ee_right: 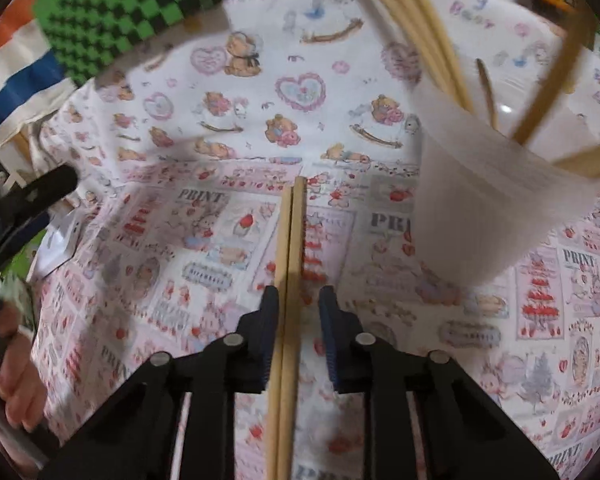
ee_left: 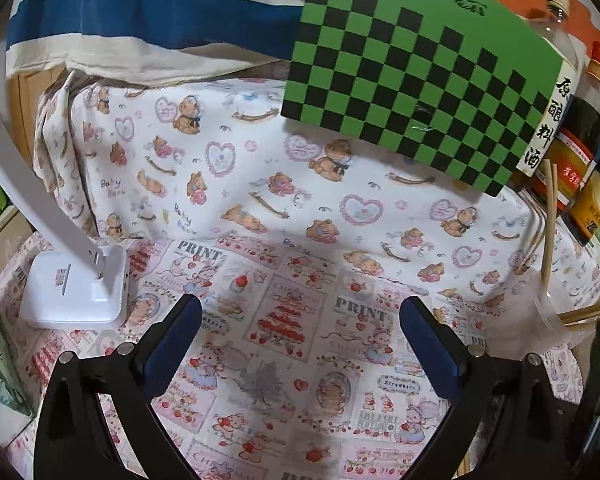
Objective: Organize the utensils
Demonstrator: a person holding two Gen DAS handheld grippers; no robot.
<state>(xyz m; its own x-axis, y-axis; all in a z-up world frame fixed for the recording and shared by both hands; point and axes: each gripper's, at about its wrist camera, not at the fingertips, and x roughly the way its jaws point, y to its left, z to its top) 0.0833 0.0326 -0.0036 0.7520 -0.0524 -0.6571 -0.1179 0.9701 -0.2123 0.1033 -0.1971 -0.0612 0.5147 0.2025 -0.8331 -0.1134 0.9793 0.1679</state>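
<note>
Pale bamboo chopsticks (ee_right: pixel 288 280), a pair lying side by side, run straight up the middle of the right wrist view, between the two blue-padded fingers of the right claw (ee_right: pixel 299 300). The left pad touches the pair; a slim gap shows on the right side, so the claw is narrowed around them, though motion blur makes it hard to say whether it grips firmly. Such sticks are probably light, stiff and smooth, likely to slide or twist apart unless pinched across both at once, near the middle of their length.

Just up and to the right stands a translucent plastic cup (ee_right: pixel 488 200), blurred, already holding several more chopsticks (ee_right: pixel 428 32) that lean out over its rim. The cup looks thin and light, so it could tip if nudged.

The right claw is held low over the bench (ee_right: pixel 180 240), which is covered in cartoon-print cloth, and points forward with the sticks in line with its fingers.

In the left wrist view, the left claw (ee_left: pixel 300 308) hangs wide apart and empty above the cloth. A white lamp base (ee_left: pixel 76 292) sits to its left, and a green checkered board (ee_left: pixel 420 80) leans at the back beside sauce bottles (ee_left: pixel 580 152).
</note>
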